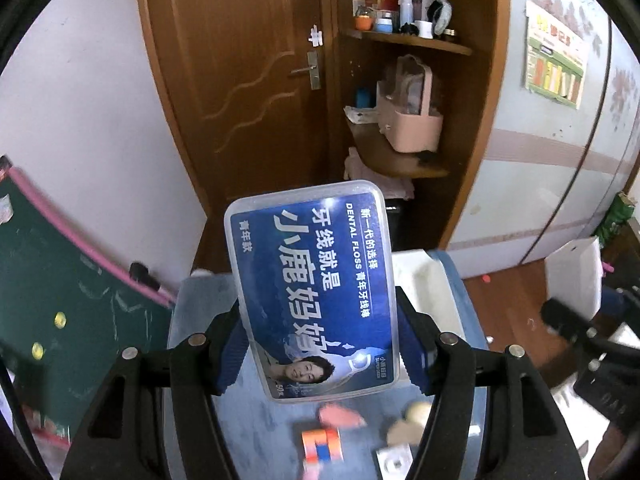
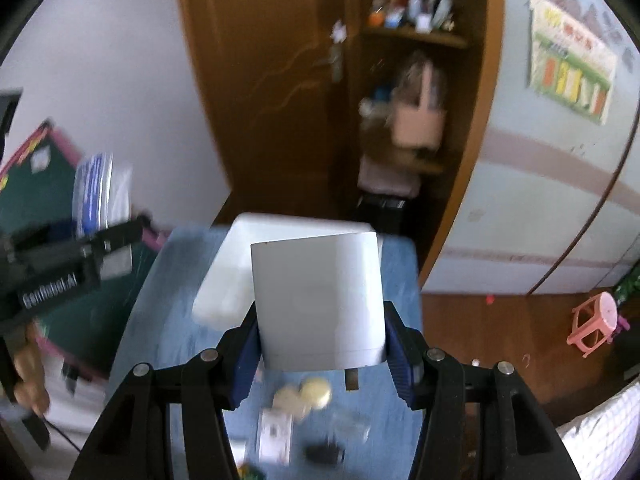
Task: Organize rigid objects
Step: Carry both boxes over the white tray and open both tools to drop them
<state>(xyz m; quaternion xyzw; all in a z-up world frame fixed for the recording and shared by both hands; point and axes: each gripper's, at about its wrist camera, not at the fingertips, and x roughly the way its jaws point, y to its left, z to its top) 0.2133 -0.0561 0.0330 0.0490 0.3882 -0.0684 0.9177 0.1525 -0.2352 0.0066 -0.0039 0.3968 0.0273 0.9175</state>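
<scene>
My left gripper (image 1: 320, 344) is shut on a clear plastic dental floss box (image 1: 316, 280) with a blue label, held upright above the blue table (image 1: 260, 432). My right gripper (image 2: 320, 348) is shut on a white plug adapter block (image 2: 320, 300), its metal prong (image 2: 352, 380) pointing down, above the same blue table (image 2: 172, 332). A white bin (image 2: 240, 264) stands behind the block on the table; it also shows in the left wrist view (image 1: 424, 280). The left gripper with the floss box shows blurred at the left of the right wrist view (image 2: 96, 200).
Small items lie on the table: an orange and blue block (image 1: 320, 444), a pink piece (image 1: 340, 416), round beige pieces (image 2: 304, 394), a white card (image 2: 274, 436), a black piece (image 2: 324, 454). A green chalkboard (image 1: 60, 300) leans left. A wooden door (image 1: 240, 80) and shelves (image 1: 412, 40) stand behind. A pink stool (image 2: 596, 320) is right.
</scene>
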